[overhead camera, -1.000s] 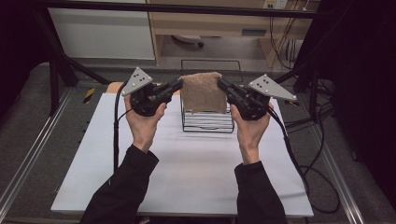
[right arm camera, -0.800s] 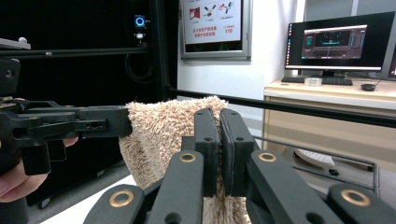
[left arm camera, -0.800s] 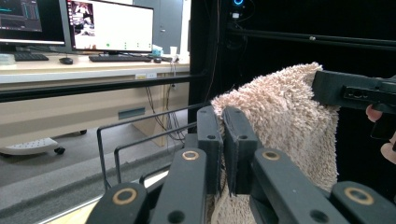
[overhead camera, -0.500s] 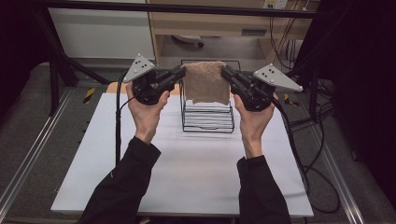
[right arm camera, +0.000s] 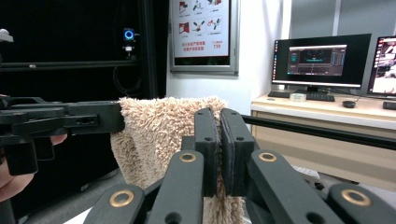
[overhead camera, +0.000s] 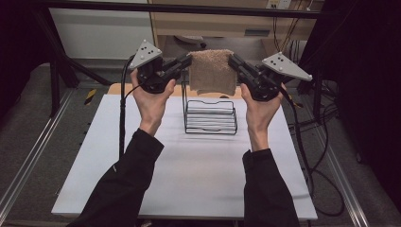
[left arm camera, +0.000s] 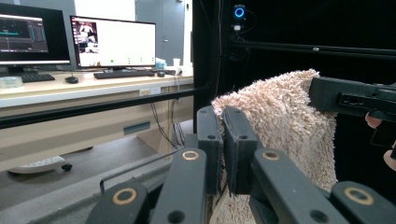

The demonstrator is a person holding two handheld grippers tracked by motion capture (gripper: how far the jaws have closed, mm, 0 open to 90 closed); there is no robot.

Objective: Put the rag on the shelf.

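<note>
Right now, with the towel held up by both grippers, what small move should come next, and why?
Probably lower both together: the left gripper and right gripper pinch the towel's top corners, and it hangs above the wire rack, its lower edge near the rack's top.

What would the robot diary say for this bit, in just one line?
left gripper: shut on towel corner | right gripper: shut on towel corner | towel: held spread, hanging above wire rack | table: white
</note>
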